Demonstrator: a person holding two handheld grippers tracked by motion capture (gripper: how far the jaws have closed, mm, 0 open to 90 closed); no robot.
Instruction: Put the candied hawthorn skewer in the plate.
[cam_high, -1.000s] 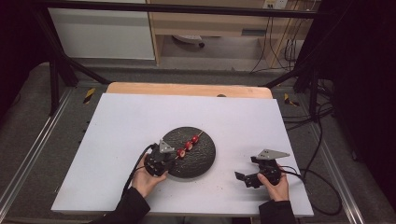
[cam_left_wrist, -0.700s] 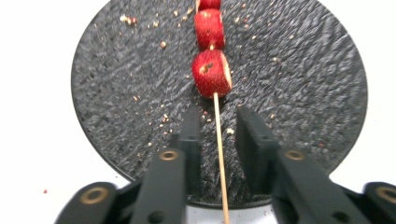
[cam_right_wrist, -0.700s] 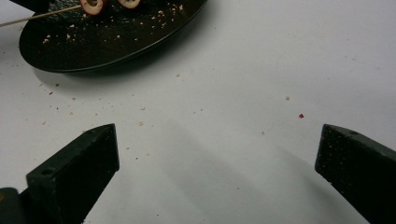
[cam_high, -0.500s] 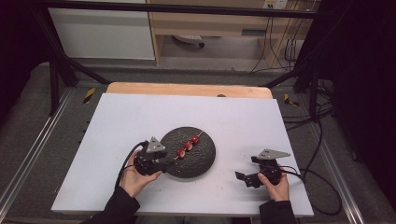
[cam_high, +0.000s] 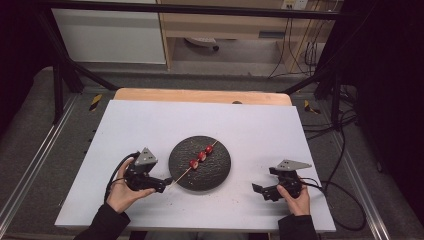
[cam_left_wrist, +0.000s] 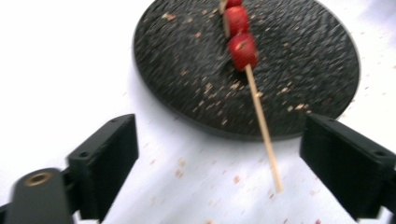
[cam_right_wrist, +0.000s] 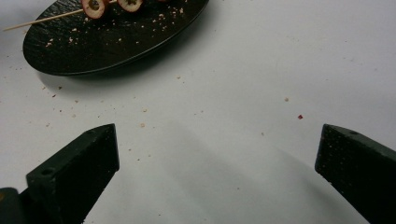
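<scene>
The skewer (cam_left_wrist: 261, 116) is seen lying across the black plate (cam_high: 220, 172), its bare end just ahead of the left gripper (cam_high: 162, 185), whose jaws have just been opening and stand apart, nothing pressed between them. Three red pieces (cam_high: 201, 156) are threaded on it. The right gripper (cam_high: 260, 191), jaws apart, is held well away on the white table (cam_high: 150, 125), which is strewn with crumbs.

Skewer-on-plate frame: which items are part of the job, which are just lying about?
In the job:
- skewer with red fruit pieces, lying across the plate
- black plate
- left tongs, jaws just opened, stick end between them, untouched

Lying about:
- crumbs on the white table
- right tongs, open, nothing between them
</scene>
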